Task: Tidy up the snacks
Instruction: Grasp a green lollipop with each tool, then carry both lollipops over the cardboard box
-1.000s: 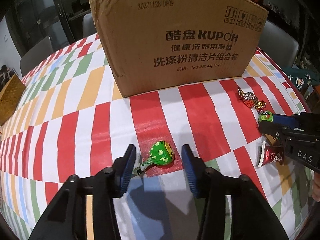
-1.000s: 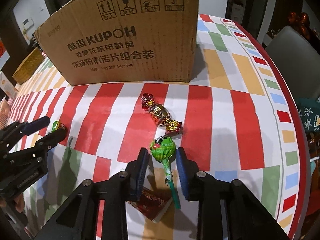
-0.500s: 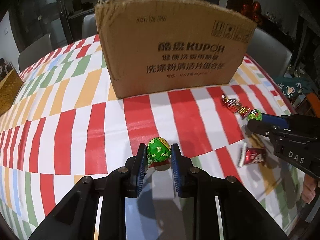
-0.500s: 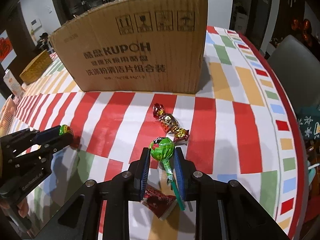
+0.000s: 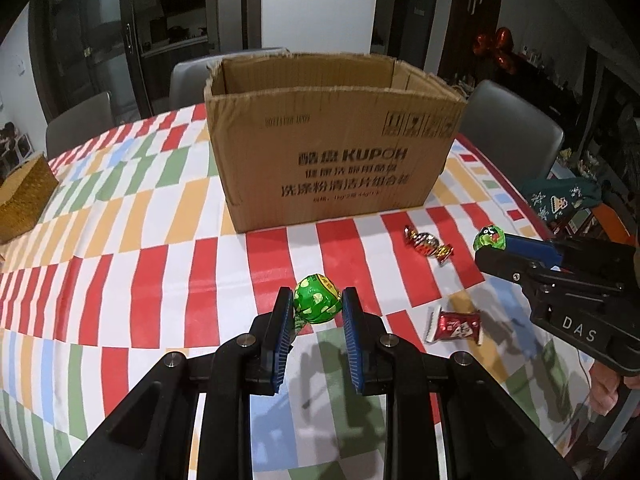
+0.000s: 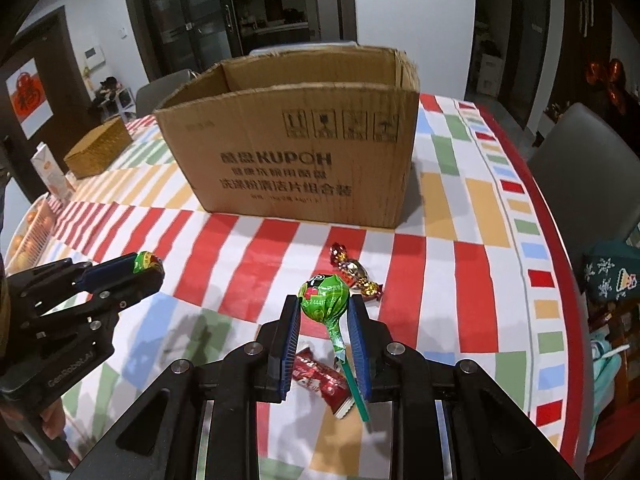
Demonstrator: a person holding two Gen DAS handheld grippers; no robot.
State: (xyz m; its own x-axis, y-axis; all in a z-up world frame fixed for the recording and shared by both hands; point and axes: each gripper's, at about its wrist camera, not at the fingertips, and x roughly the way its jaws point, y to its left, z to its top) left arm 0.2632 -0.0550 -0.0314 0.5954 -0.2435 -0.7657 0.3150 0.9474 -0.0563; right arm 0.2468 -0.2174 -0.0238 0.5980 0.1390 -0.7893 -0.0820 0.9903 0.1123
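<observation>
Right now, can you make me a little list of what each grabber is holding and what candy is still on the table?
left gripper: shut on a green lollipop
right gripper: shut on a green lollipop with stick
cardboard box: open on top, behind the candy
still on tablecloth: gold and red twisted candy, red wrapped snack
woven basket: far left on the table

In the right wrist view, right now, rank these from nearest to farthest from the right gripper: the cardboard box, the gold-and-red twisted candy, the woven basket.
1. Gold-and-red twisted candy: on the tablecloth just beyond the right gripper, slightly right.
2. Cardboard box: farther back, mid-table.
3. Woven basket: farthest, back left, beyond the box's left end.
</observation>
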